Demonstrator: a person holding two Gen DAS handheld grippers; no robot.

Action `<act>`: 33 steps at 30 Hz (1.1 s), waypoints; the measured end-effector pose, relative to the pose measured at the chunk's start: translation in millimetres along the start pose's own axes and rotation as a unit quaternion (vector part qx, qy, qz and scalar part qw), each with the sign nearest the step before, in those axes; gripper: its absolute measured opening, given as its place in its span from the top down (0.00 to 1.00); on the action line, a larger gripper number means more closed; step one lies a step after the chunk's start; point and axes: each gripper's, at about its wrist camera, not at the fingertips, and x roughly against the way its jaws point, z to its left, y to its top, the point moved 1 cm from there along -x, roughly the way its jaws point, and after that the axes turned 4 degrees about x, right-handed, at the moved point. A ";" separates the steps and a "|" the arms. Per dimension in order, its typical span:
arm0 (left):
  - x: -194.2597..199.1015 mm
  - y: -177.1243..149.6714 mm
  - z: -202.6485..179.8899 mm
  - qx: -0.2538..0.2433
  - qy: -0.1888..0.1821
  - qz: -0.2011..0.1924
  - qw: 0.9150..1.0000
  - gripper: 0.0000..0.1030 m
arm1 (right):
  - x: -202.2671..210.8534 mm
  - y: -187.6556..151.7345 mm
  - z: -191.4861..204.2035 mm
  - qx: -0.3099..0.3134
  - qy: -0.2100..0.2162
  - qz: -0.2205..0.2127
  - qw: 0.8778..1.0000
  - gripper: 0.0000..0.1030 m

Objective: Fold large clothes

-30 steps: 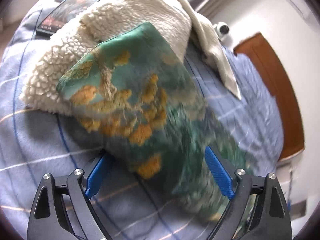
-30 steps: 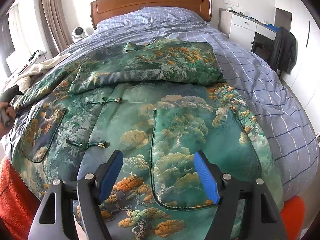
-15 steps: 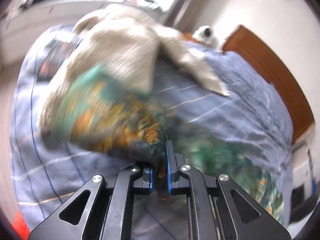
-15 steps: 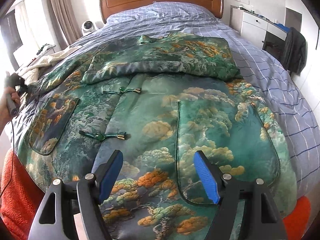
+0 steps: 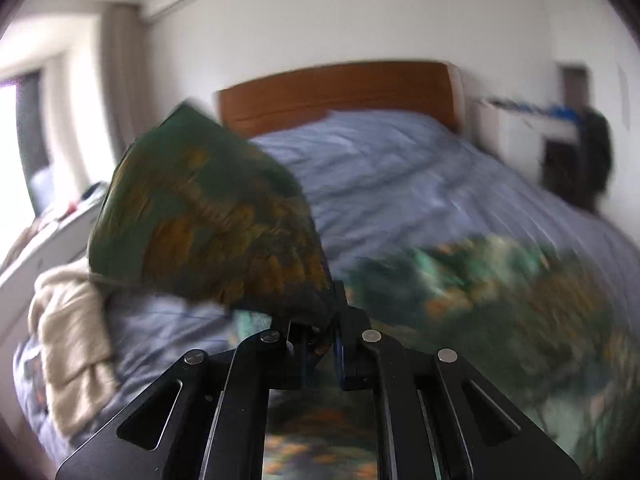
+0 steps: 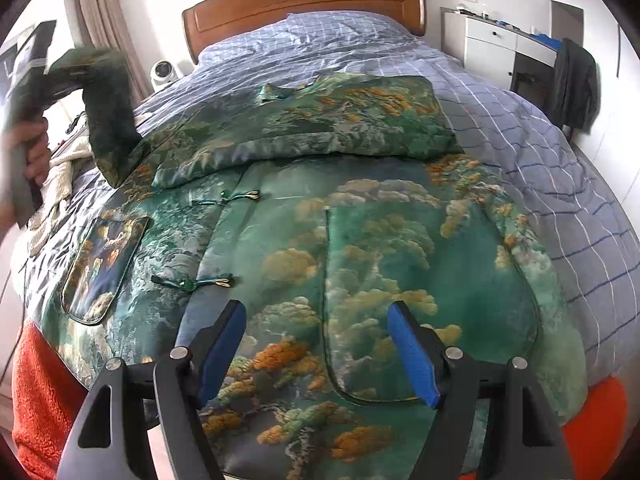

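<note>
While the left gripper point(image 5: 320, 344) pinches the lifted sleeve point(image 6: 108, 116) at the far left, it should lay it flat across the green jacket point(image 6: 320, 240) spread on the bed point(image 6: 520, 128). A cream blanket point(image 5: 72, 344) sits beside that sleeve and could snag. On the right, the right gripper point(image 6: 320, 356) hangs spread wide over the hem, holding nothing.
</note>
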 end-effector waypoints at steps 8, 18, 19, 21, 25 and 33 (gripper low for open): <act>-43.5 -66.8 -99.4 -0.100 -0.041 0.091 0.990 0.75 | 2.2 -4.8 -25.0 -0.029 -0.010 0.000 1.000 0.27; 13.3 -112.7 -42.3 -0.037 -0.094 0.136 0.986 0.38 | -21.0 86.8 -34.1 -0.036 0.096 -0.041 0.994 0.27; 15.5 -114.8 -35.5 -0.027 -0.091 0.138 0.986 0.38 | -32.5 101.9 -33.6 -0.044 0.120 -0.037 0.991 0.27; 22.1 -124.1 -14.6 0.001 -0.077 0.145 0.986 0.38 | -57.7 128.1 -31.2 -0.074 0.173 -0.030 0.982 0.27; 32.8 -130.9 21.0 0.050 -0.054 0.143 0.987 0.37 | -106.8 170.3 -24.2 -0.130 0.235 -0.008 0.963 0.27; 23.8 -146.1 51.3 0.115 -0.047 0.155 0.980 0.34 | -183.4 191.3 5.9 -0.155 0.245 0.081 0.954 0.62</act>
